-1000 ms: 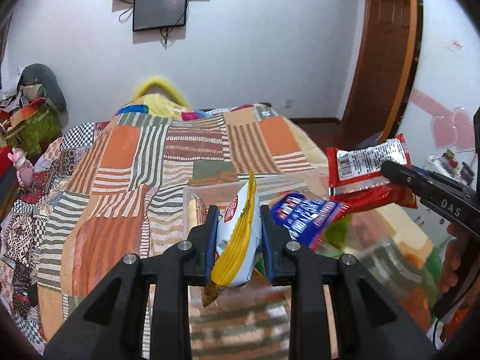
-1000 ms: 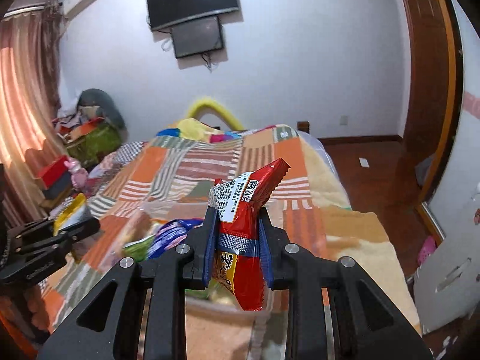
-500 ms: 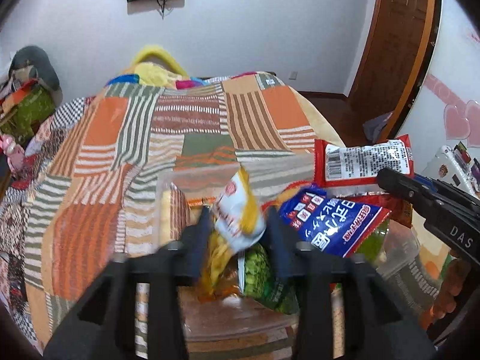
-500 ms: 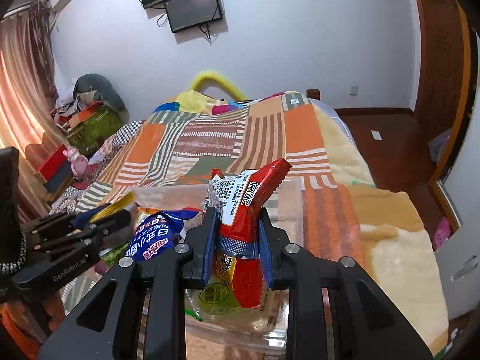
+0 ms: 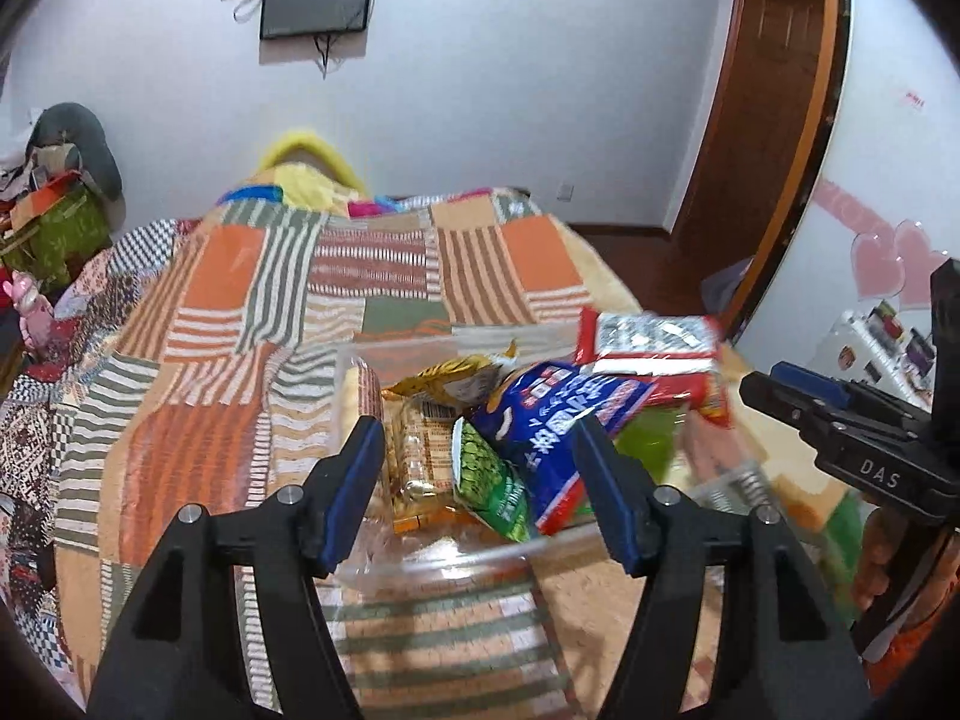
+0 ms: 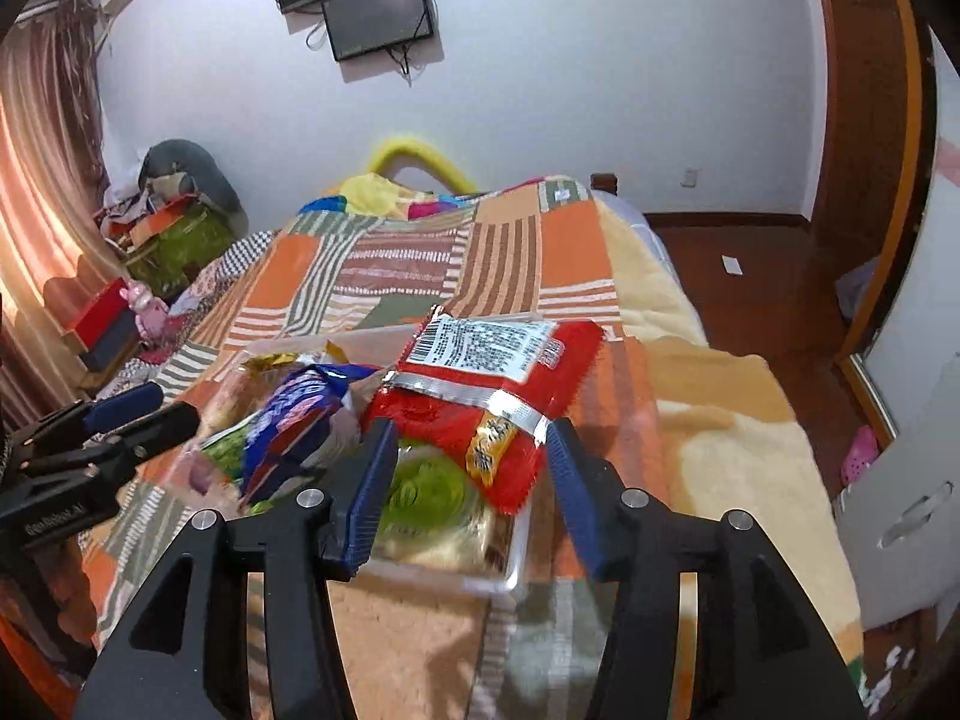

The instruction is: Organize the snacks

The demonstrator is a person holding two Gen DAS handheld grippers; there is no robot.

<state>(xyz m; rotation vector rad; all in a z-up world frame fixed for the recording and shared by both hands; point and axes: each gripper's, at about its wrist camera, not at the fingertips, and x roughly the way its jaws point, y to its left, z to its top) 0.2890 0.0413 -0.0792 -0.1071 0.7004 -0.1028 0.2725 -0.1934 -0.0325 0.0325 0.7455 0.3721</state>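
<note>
Packets look light, crinkly and slippery; we'd pinch the red packet (image 6: pixel 489 387), just ahead of our spread right jaws, by its sealed edge; left jaws are spread too.

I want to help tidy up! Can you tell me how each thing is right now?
left tool: open, holding nothing
right tool: open, holding nothing
red snack bag: lying flat on top of the pile
blue snack bag: tilted, leaning in the box
green snack bag: in the box, partly covered
clear box: open, full of snacks
wall screen: off
</note>
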